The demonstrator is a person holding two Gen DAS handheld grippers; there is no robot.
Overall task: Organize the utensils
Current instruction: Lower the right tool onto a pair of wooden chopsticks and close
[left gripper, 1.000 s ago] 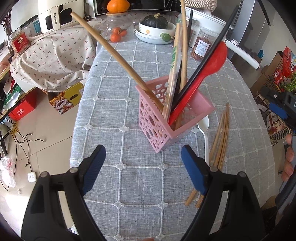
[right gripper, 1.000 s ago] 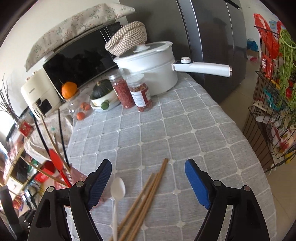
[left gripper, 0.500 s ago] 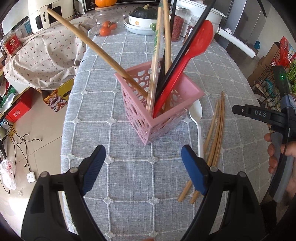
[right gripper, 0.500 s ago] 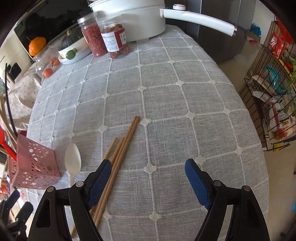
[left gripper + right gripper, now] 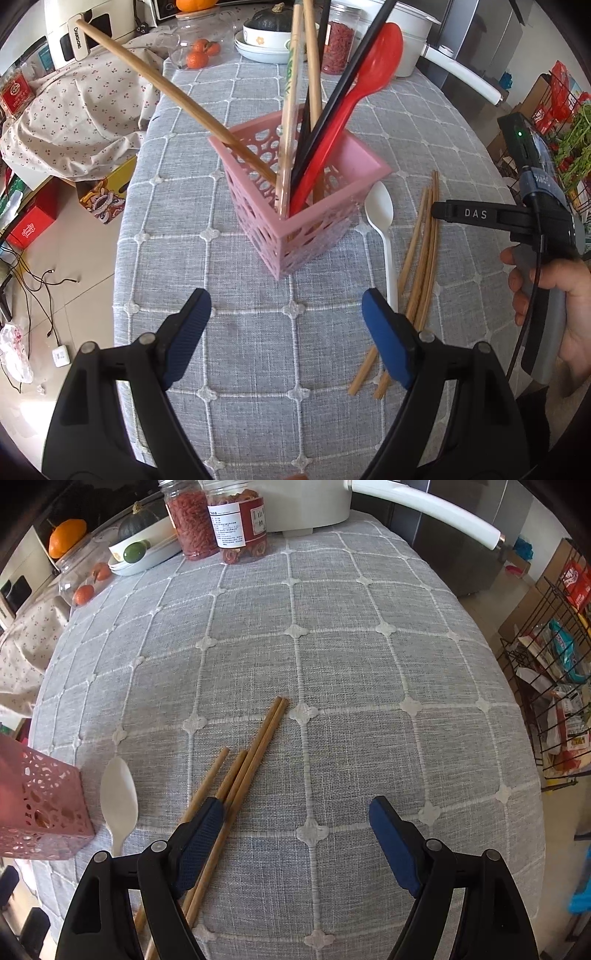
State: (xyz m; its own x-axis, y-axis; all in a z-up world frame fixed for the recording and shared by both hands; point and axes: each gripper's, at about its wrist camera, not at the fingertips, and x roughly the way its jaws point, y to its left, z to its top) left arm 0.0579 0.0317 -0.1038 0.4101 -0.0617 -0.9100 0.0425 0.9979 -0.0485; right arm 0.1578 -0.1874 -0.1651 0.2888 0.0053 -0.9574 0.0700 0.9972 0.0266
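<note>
Both my grippers were wide open, nothing held. My right gripper hung over the wooden chopsticks lying loose on the grey tablecloth, its left pad above them, so it was off-centre. White spoon lay just beside the pink basket. My left gripper hovered near the basket. To do this well I judged: shift left, straddle the bundle mid-length, then pinch.

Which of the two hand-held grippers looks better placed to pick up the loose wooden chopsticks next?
The right gripper: it hangs open directly above the wooden chopsticks, one pad already beside them. The left gripper faces the pink perforated basket.
</note>
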